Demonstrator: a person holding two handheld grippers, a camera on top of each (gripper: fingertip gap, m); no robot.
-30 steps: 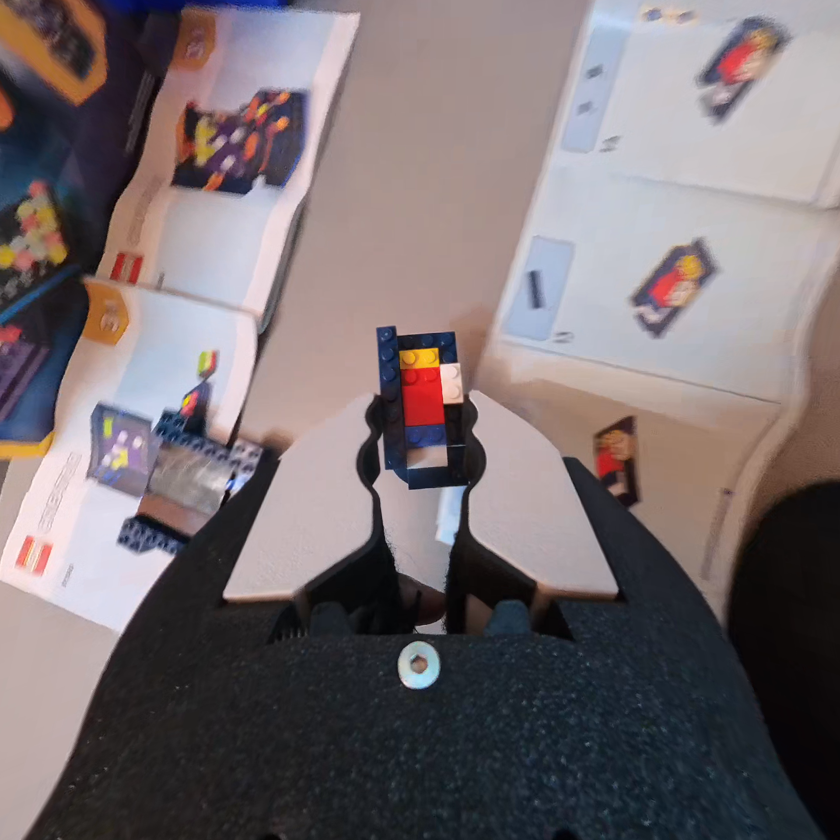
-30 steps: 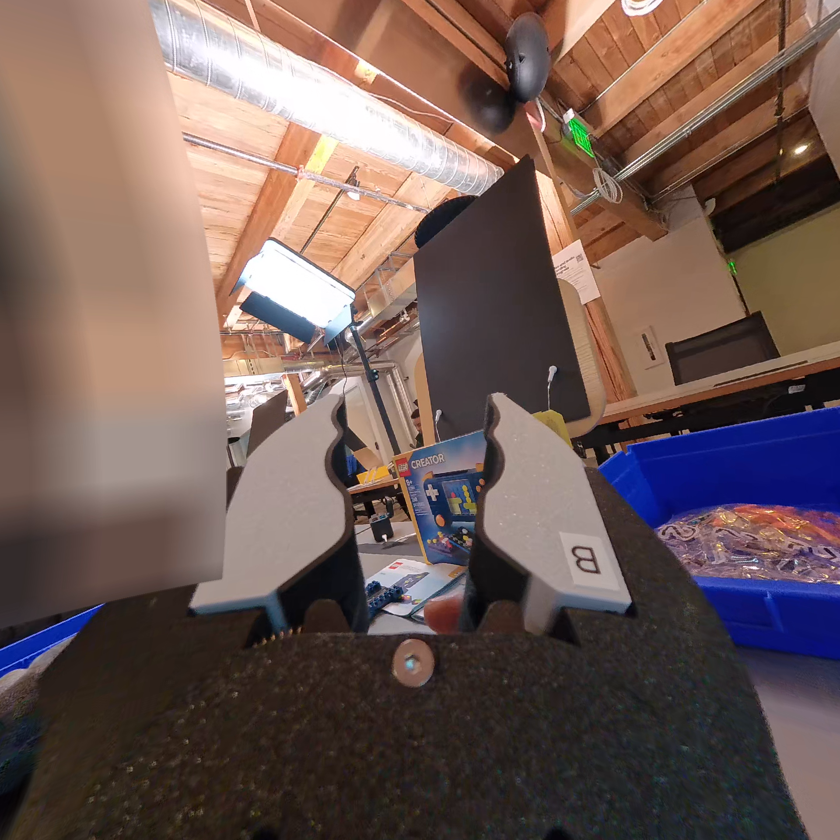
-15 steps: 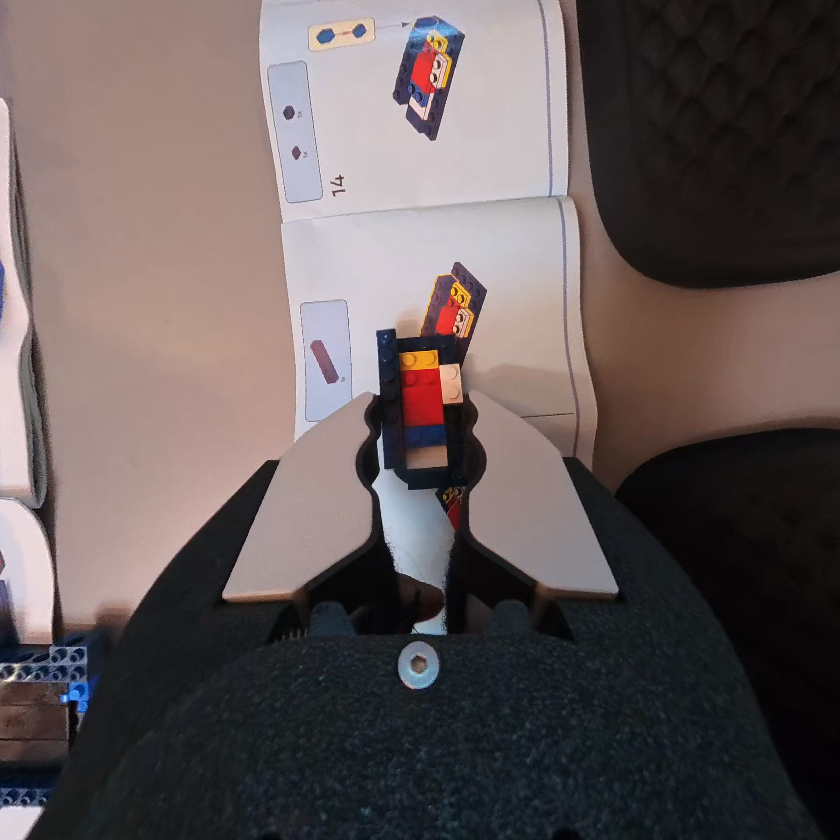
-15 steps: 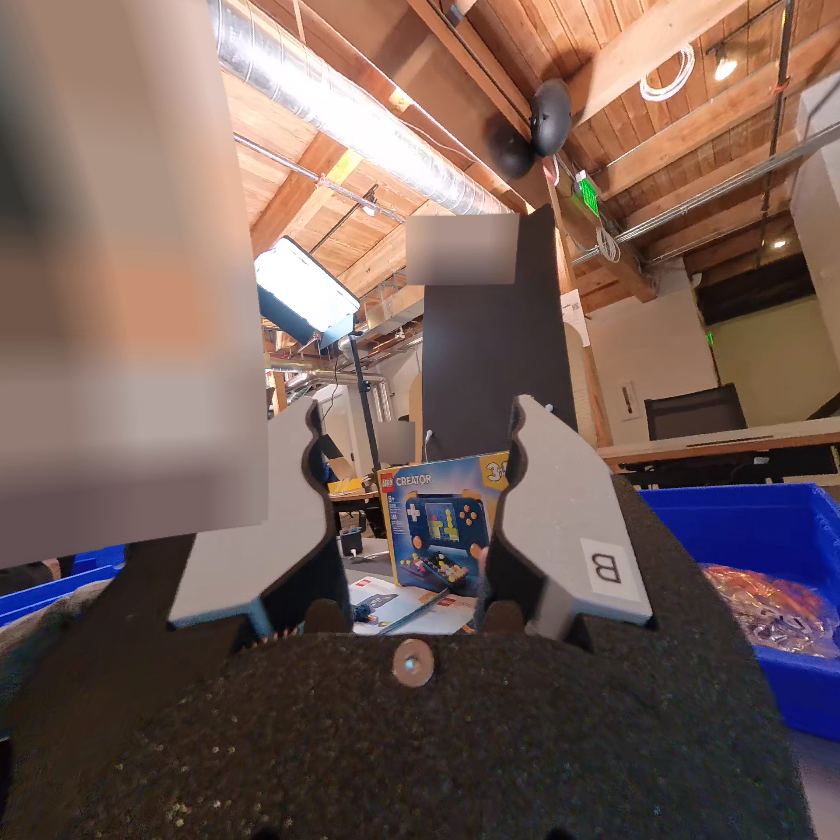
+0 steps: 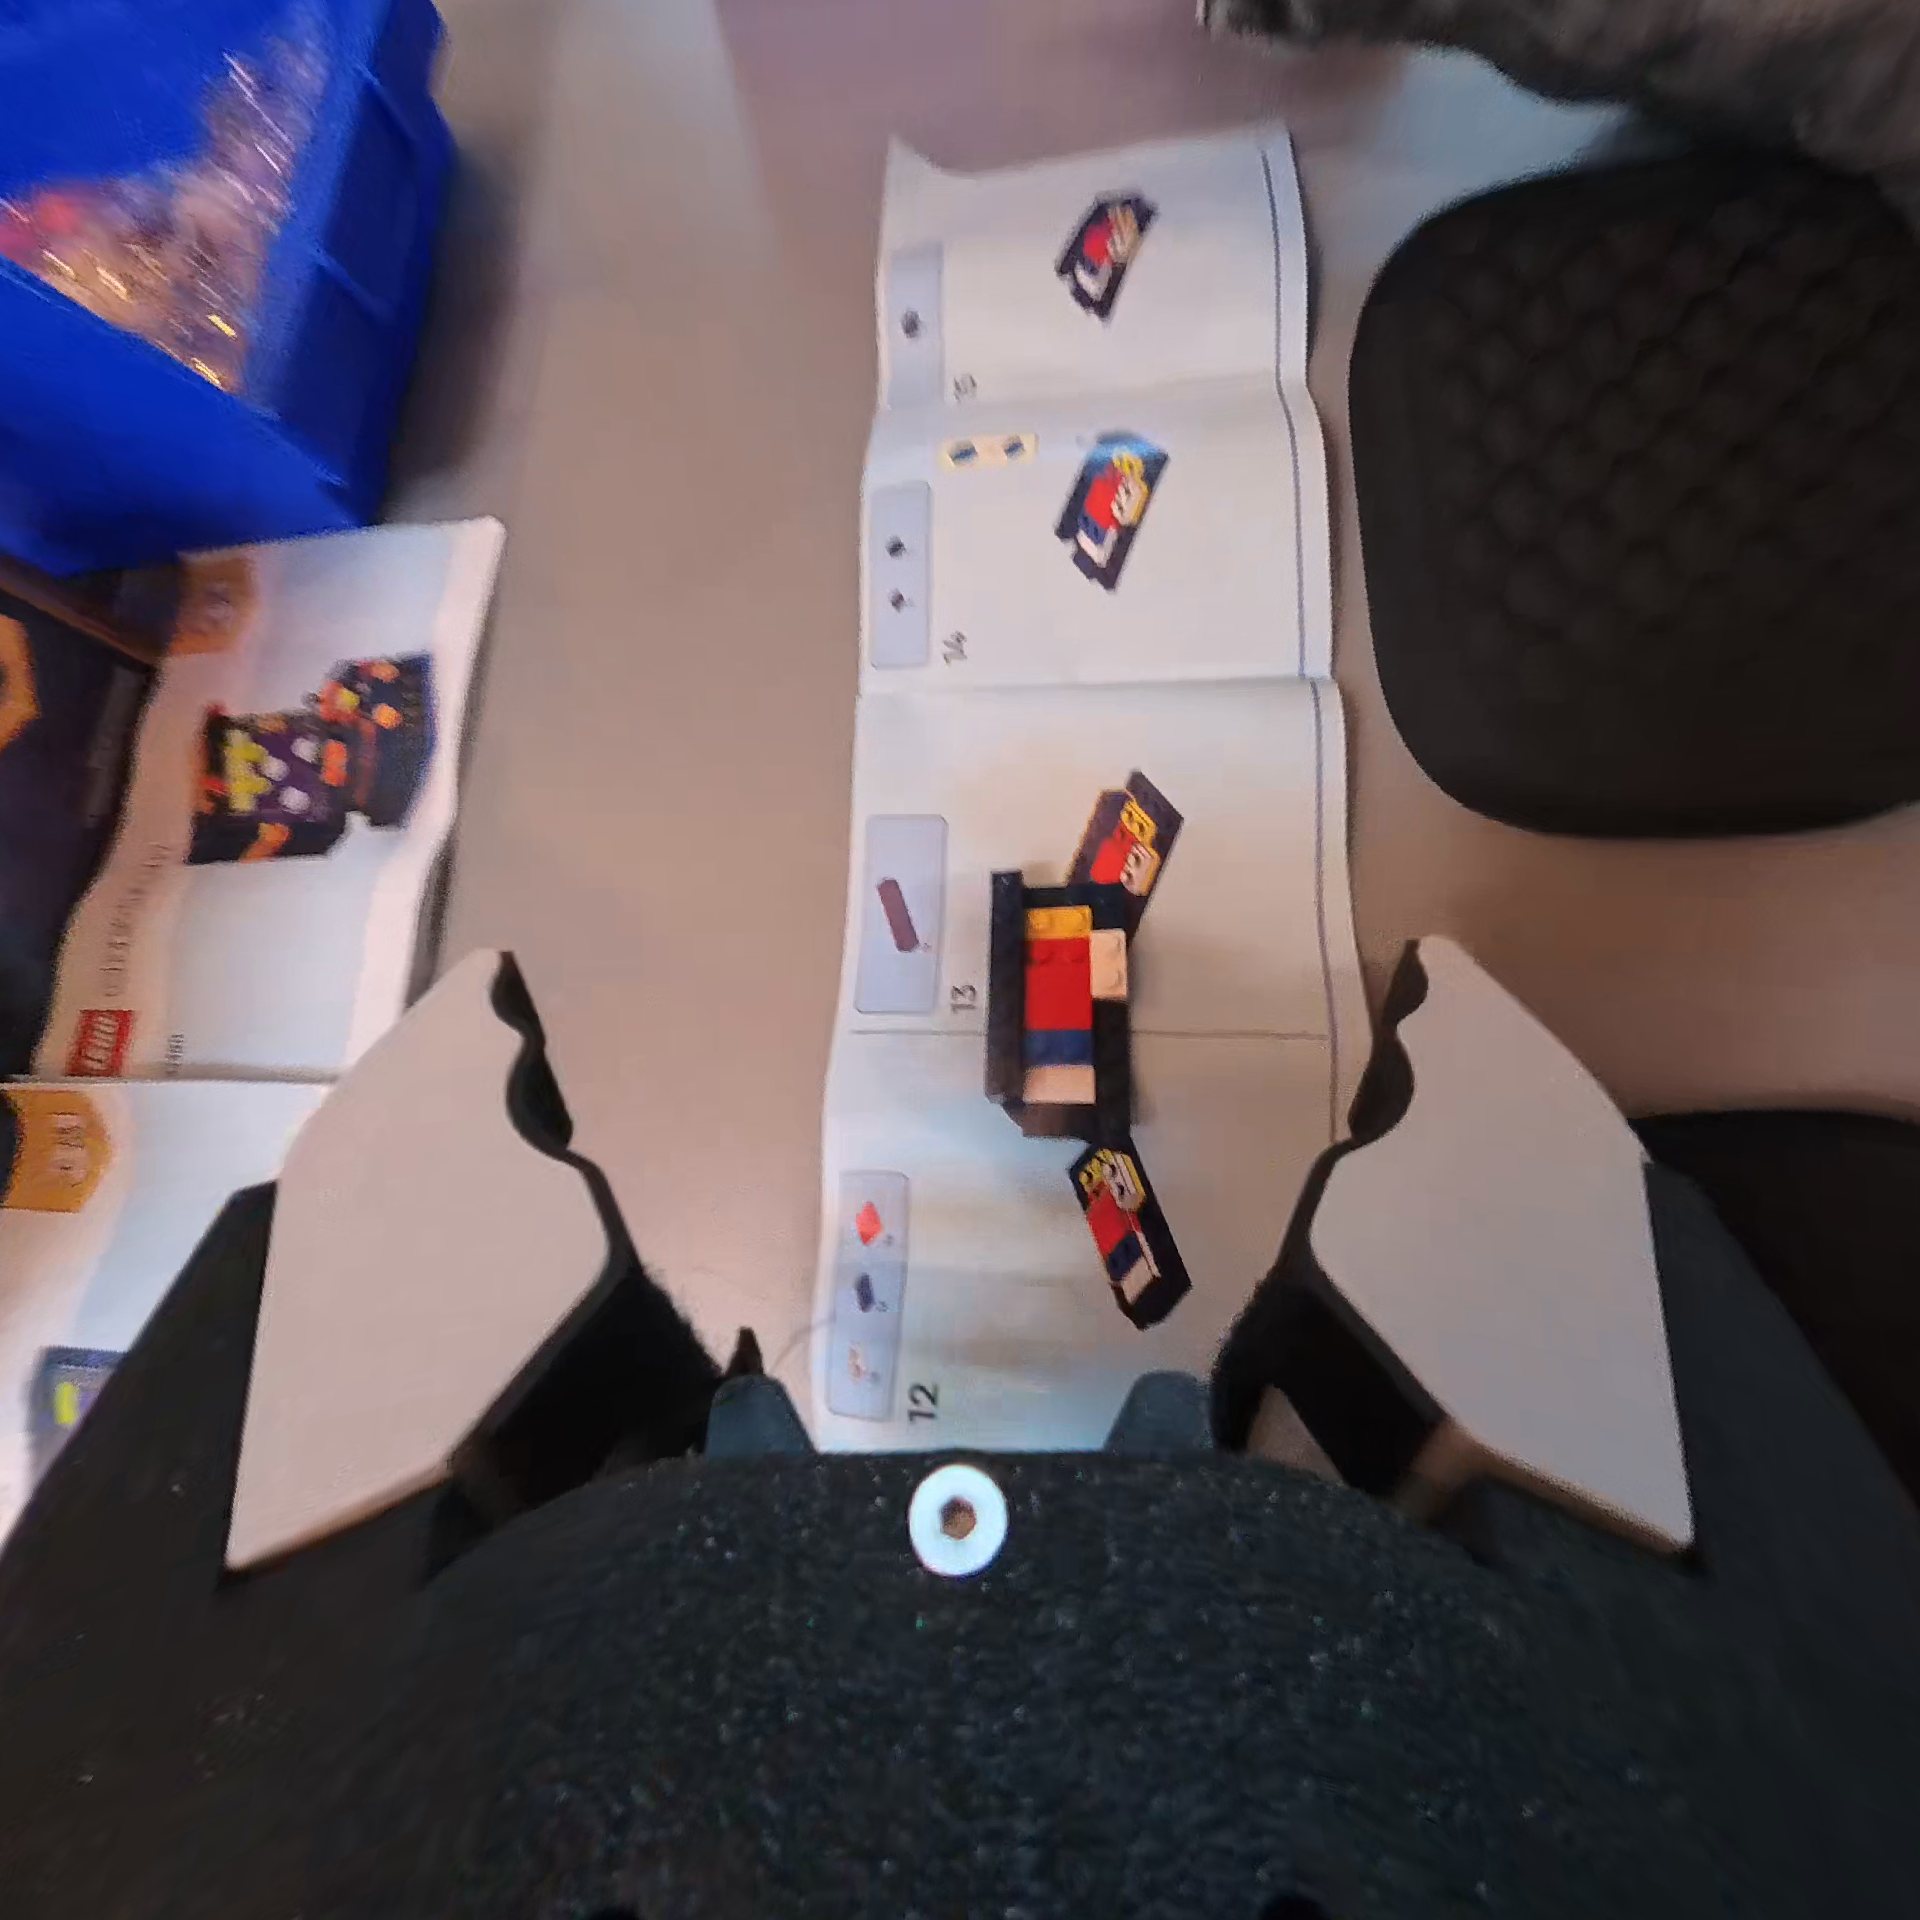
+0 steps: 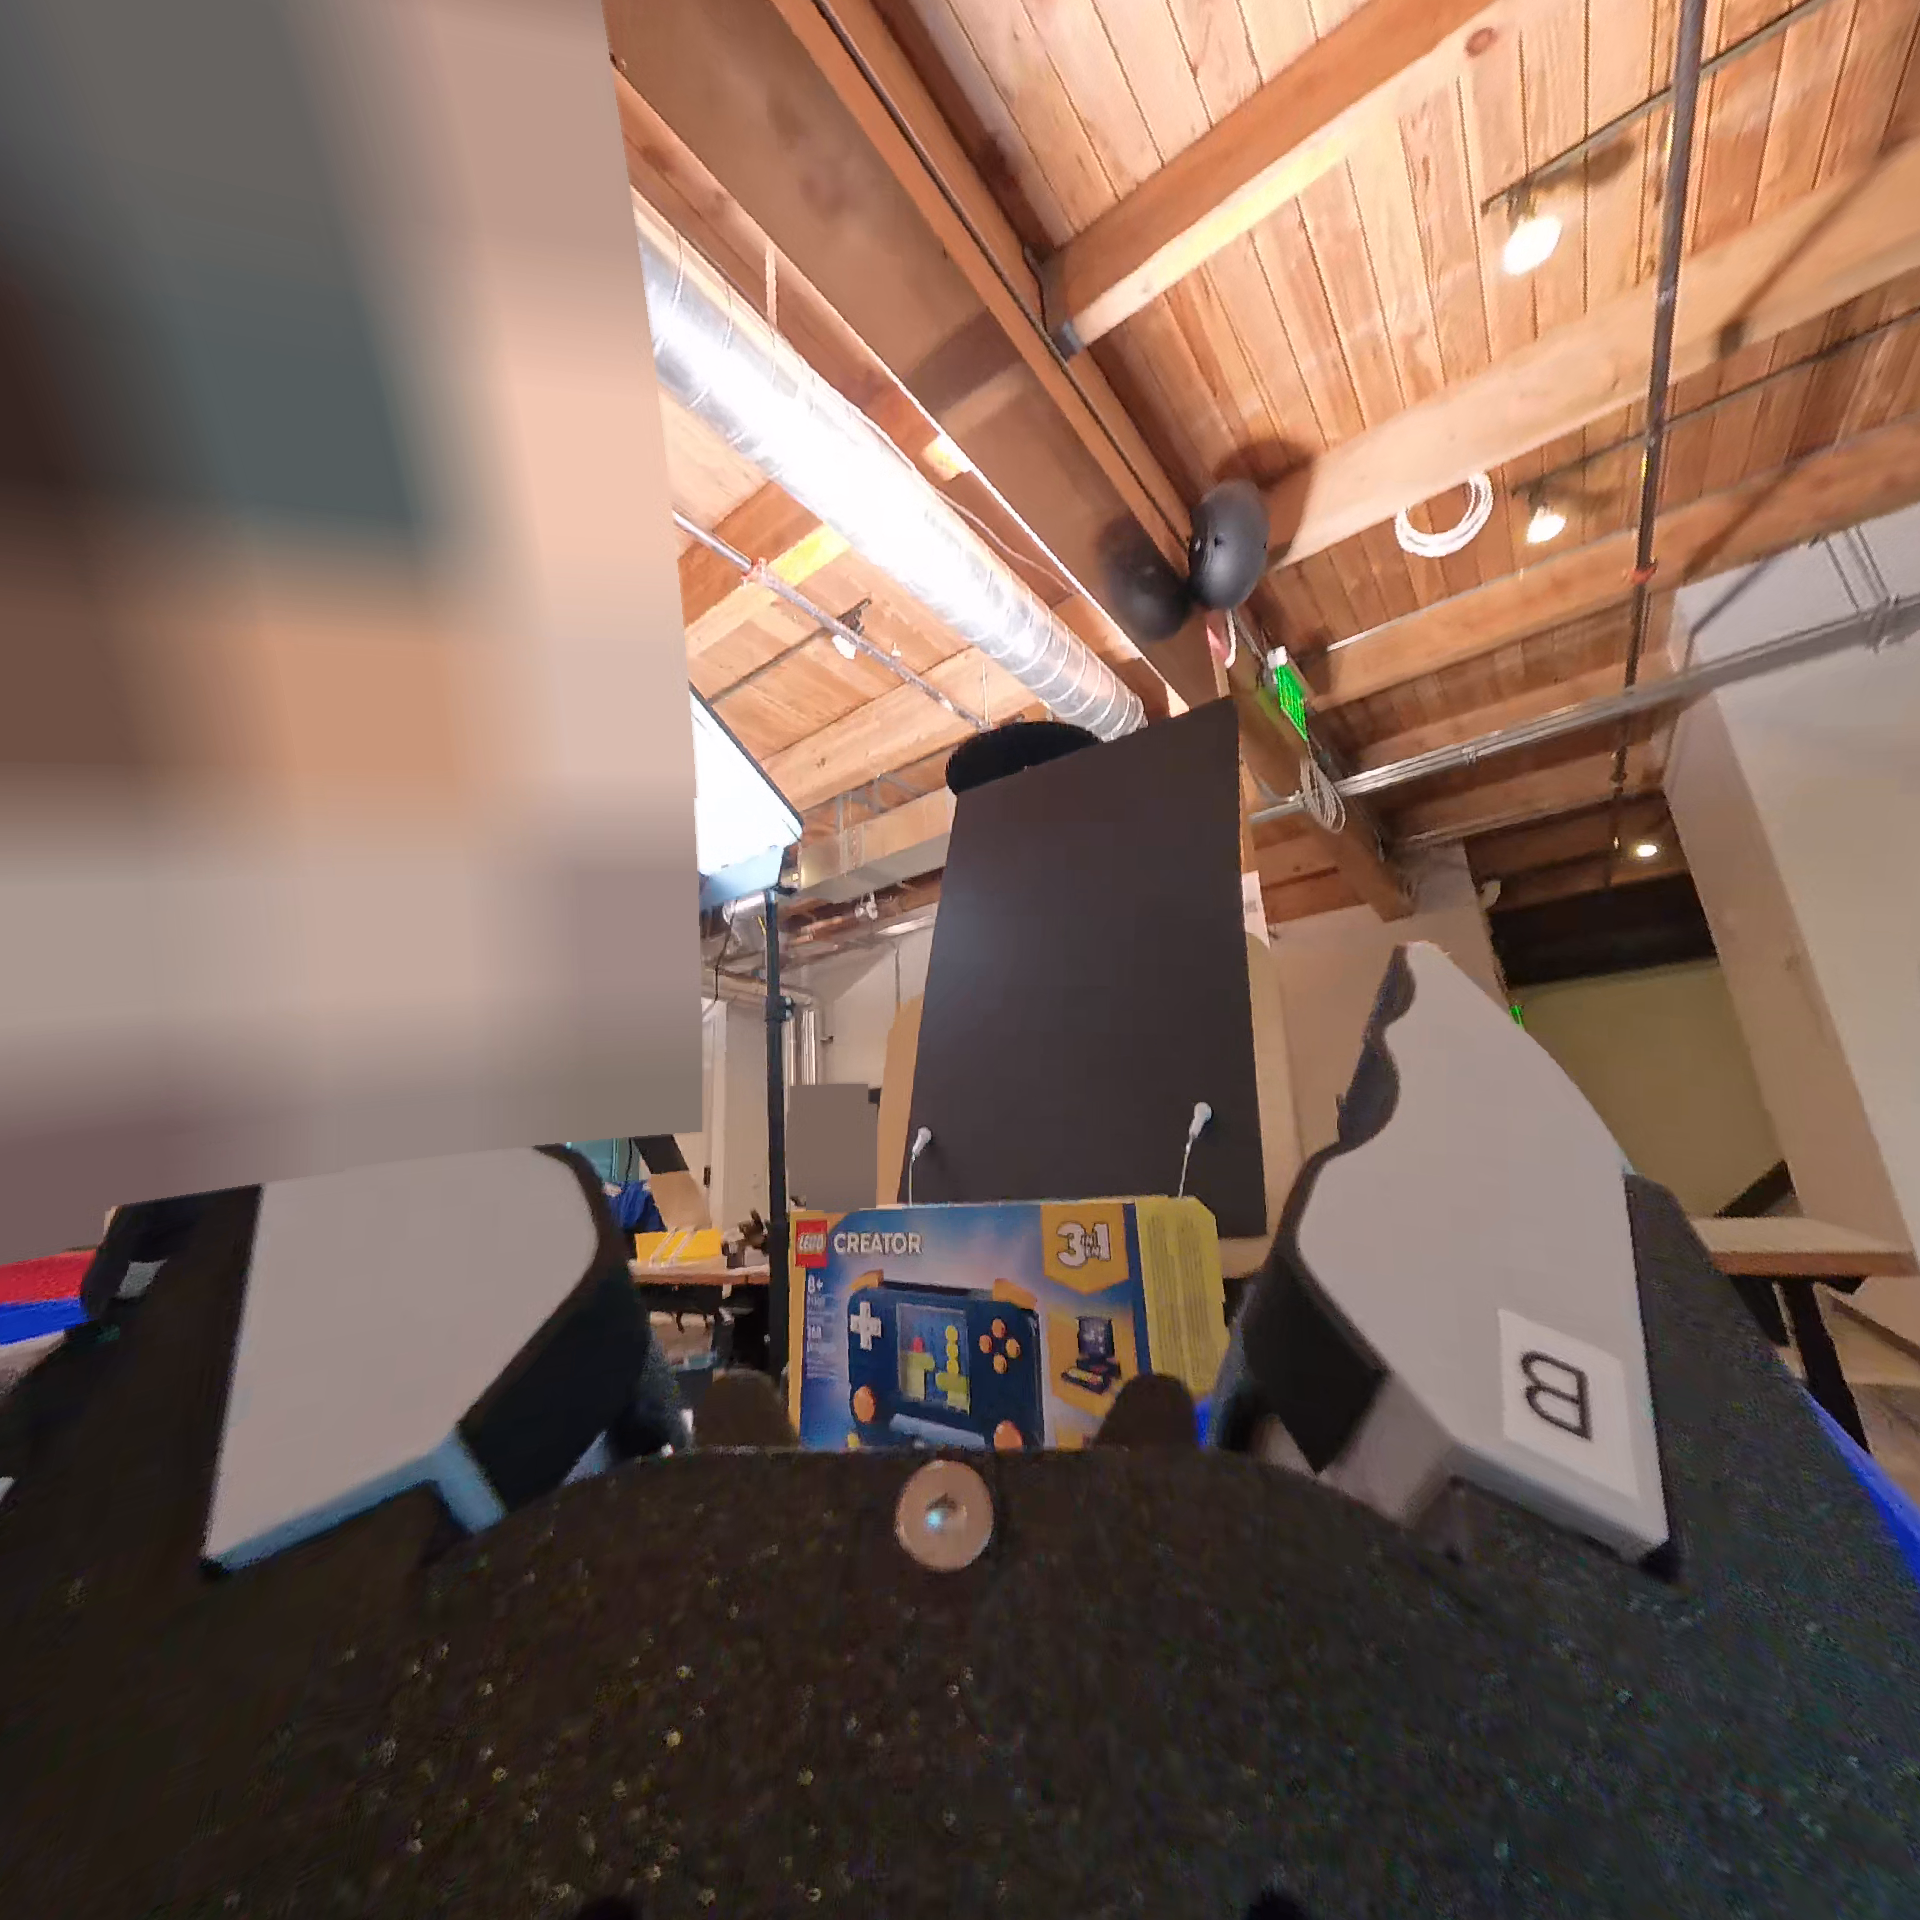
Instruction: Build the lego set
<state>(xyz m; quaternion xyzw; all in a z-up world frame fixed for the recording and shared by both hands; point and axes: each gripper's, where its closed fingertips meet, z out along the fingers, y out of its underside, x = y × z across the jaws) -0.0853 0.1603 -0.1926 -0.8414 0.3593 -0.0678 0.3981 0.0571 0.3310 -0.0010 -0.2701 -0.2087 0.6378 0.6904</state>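
In the left wrist view my left gripper (image 5: 961, 956) is wide open above the table. A small brick assembly (image 5: 1060, 1003), dark blue with red, yellow, blue and white bricks, lies on the open instruction booklet (image 5: 1226, 935) between my fingers. Neither pad touches it. In the right wrist view my right gripper (image 6: 956, 987) is wide open and empty, tilted up towards the wooden ceiling. A blurred patch hides its left fingertip. A toy-brick set box (image 6: 997, 1320) stands well beyond the jaws.
A blue bin (image 5: 187, 260) with bagged parts stands at far left. Other booklets (image 5: 281, 810) lie left of the gripper. A black quilted cushion (image 5: 1642, 499) is at right. A black board (image 6: 1091, 987) stands behind the box. The tips of one gripper are about 30 centimeters away from the tips of the other.
My left gripper was shut on the brick assembly; its jaws have opened wide and let it go onto the booklet. My right gripper's jaws have opened wider, with nothing in them.
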